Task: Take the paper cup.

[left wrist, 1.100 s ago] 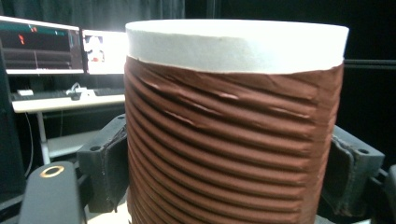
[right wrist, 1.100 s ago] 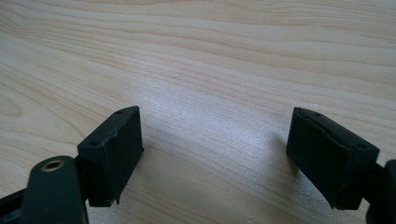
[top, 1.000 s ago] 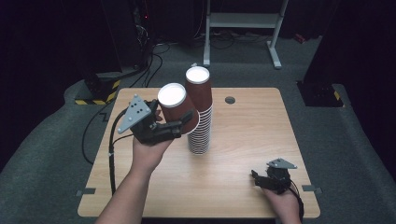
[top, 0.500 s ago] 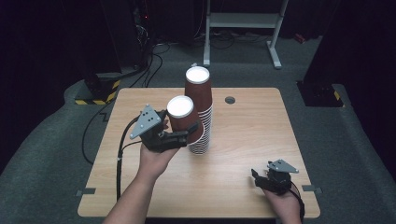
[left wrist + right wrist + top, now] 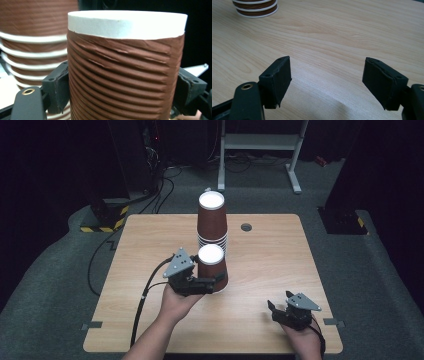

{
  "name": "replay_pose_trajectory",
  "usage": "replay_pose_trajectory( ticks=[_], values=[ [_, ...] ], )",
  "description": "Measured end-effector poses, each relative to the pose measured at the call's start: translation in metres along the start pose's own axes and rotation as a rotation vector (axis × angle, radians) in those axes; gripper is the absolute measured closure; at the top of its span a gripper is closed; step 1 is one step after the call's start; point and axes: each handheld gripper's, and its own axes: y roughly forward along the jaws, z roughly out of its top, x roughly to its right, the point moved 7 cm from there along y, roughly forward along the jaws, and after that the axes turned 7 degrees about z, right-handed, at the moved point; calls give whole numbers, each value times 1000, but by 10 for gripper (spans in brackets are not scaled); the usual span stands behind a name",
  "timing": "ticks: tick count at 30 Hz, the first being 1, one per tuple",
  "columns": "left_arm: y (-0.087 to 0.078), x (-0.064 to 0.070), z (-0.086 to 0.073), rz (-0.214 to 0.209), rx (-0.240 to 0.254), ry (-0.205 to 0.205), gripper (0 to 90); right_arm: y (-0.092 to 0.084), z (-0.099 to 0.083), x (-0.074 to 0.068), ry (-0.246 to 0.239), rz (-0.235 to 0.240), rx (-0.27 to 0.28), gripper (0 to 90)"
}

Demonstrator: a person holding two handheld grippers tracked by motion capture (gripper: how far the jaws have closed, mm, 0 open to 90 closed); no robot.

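**One cup in my left jaws, beside the stack**

The table [image 5: 150,320] is the biggest thing here, a pale wooden top with a small round hole [image 5: 246,226] near its far edge. Around it the floor is grey carpet, and behind it I see a white frame [image 5: 260,142] and dark cables in the shadow.

On the table stands the stack [image 5: 212,220] of brown ribbed cups, upside down, with the white bottom of the top cup facing up and white rims showing at the lower part. It stands a little behind the middle of the table.

Just in front of the stack is the cup [image 5: 212,270], also brown, ribbed and upside down. My left gripper [image 5: 212,282] grasps it: in the left gripper view one black pad presses on each side of the cup [image 5: 125,75], and the paper is a little wrinkled under the white bottom. The stack [image 5: 32,37] is just behind it at the left in that view. In the high view the cup is low over the table, but I cannot tell if its rim touches the wood.

My right gripper [image 5: 279,309] rests near the right front corner, well apart from the cups. Its jaws are released and wide, with only bare table [image 5: 337,37] between them.
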Motion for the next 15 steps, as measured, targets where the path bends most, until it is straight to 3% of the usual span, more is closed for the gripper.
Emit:
replay_pose_trajectory(
  ticks=[4, 15],
  values=[
    [7, 5, -11, -19, -29, 1, 178, 0, 1, -4, -20, 11, 9, 220],
    [22, 9, -34, -66, -73, -65, 178, -4, 9, -17, -68, 25, 59, 212]
  ],
)
